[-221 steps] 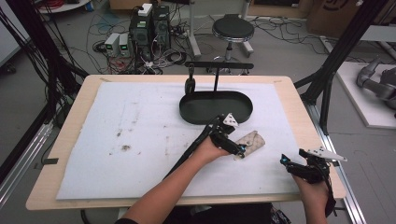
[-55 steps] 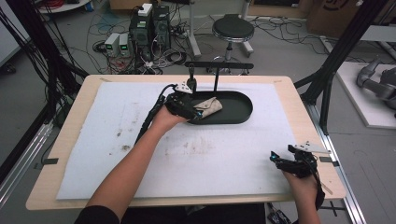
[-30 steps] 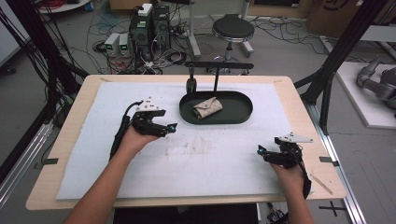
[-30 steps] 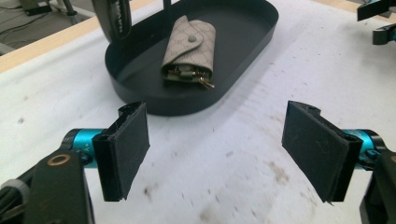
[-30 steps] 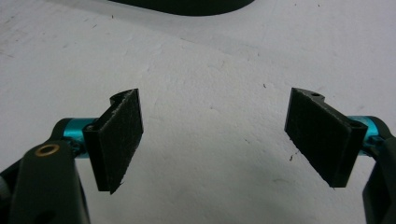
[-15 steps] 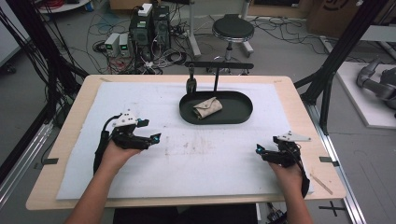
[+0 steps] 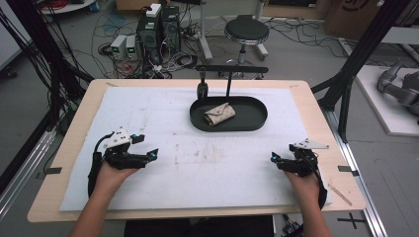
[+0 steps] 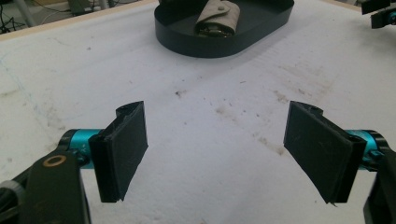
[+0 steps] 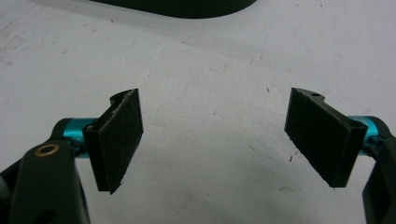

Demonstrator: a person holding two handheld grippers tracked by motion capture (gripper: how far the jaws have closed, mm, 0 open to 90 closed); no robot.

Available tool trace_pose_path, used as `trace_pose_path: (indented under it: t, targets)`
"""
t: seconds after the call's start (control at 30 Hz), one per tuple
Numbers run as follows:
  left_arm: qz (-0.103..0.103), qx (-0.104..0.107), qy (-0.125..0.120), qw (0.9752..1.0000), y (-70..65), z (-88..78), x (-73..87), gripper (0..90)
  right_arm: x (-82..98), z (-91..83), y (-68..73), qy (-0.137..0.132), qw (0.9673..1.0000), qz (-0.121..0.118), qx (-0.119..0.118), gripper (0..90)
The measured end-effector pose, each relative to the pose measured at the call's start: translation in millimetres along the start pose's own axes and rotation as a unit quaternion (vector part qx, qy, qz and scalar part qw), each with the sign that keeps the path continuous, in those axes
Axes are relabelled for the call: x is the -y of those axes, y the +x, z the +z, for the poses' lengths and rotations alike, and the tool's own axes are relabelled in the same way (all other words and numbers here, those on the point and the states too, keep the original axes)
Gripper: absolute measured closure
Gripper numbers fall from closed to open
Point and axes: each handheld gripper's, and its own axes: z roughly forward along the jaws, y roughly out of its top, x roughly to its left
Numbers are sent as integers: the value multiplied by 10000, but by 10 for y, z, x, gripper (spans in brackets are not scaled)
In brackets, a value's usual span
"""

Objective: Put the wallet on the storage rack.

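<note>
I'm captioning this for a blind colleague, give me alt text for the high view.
A rolled beige pouch lies in a black oval tray at the far middle of a white mat. Nearer the person, the left gripper and right gripper rest wide apart, both open.

Beige fabric pouch [image 7: 220, 114], folded or rolled into a short bundle, with a snap flap facing up. Lying flat and slightly askew inside an oval black tray [image 7: 254, 118], left of the tray's middle, resting on its floor. Tray at the far centre of the white surface [image 7: 197, 168]. In the left gripper view, pouch [image 8: 217, 17] seen end-on, open end showing.
</note>
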Motion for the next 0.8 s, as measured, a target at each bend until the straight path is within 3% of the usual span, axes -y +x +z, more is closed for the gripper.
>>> trace_pose_path:
  t: [0.3,0.8]
  targets:
    - [-33,-85,4,10000,50,-4,57,214,10,-40,-15,-45,10000,-23,41,198]
    - [-50,46,25,10000,52,33,88,214,-6,-39,2,-67,9999,-60,53,198]
